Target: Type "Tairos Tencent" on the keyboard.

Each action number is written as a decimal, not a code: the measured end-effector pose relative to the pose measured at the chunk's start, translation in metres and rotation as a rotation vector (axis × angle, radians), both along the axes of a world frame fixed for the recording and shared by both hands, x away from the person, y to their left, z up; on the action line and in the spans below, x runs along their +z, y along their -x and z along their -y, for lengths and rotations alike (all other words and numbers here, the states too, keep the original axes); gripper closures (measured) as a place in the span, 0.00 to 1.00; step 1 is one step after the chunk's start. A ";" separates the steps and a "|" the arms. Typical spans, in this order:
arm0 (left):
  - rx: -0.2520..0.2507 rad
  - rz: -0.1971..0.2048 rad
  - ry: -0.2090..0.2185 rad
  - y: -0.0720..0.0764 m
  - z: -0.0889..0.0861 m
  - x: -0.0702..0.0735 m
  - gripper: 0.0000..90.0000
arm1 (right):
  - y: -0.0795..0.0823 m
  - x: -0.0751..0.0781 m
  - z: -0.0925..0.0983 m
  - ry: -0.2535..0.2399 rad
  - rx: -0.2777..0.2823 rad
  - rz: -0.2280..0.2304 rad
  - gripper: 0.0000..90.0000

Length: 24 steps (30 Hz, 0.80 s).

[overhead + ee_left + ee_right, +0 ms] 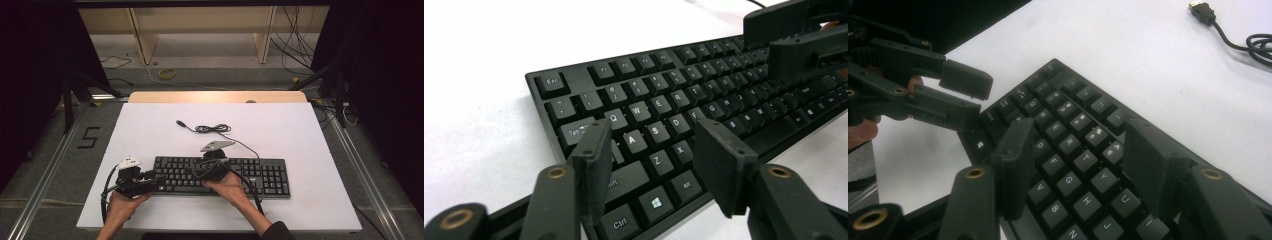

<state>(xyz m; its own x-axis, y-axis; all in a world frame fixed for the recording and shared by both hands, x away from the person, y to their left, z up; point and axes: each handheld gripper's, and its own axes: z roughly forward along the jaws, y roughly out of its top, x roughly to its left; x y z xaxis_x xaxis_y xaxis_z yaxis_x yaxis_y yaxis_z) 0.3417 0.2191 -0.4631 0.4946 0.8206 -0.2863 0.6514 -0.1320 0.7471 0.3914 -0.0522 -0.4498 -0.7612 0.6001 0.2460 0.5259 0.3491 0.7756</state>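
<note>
Judging the keyboard [222, 176] stiff, light and slippery, I'd pinch its near edge under my spread left gripper [651, 165] and right gripper [1078, 160].

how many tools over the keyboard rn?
2. Left black two-jaw tool at the black plastic keyboard's left end; right black two-jaw tool over its left-middle keys. Both open, gripping nothing.

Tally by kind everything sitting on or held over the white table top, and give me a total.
Keyboard, black, with its cable and USB plug: 1
Handheld grippers, left gripper and right gripper, jaws apart over the keys: 2
Total: 3
</note>
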 end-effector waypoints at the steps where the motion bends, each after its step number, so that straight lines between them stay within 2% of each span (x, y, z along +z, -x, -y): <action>1: -0.002 0.001 -0.001 0.000 0.000 0.001 0.53 | 0.001 0.000 0.001 0.000 -0.001 -0.001 0.50; 15: -0.008 0.012 -0.005 -0.005 0.007 0.005 0.39 | 0.008 -0.002 0.018 0.007 -0.007 0.008 0.43; 24: -0.019 0.020 -0.006 -0.011 0.013 0.009 0.43 | 0.013 -0.002 0.034 0.001 -0.024 0.011 0.41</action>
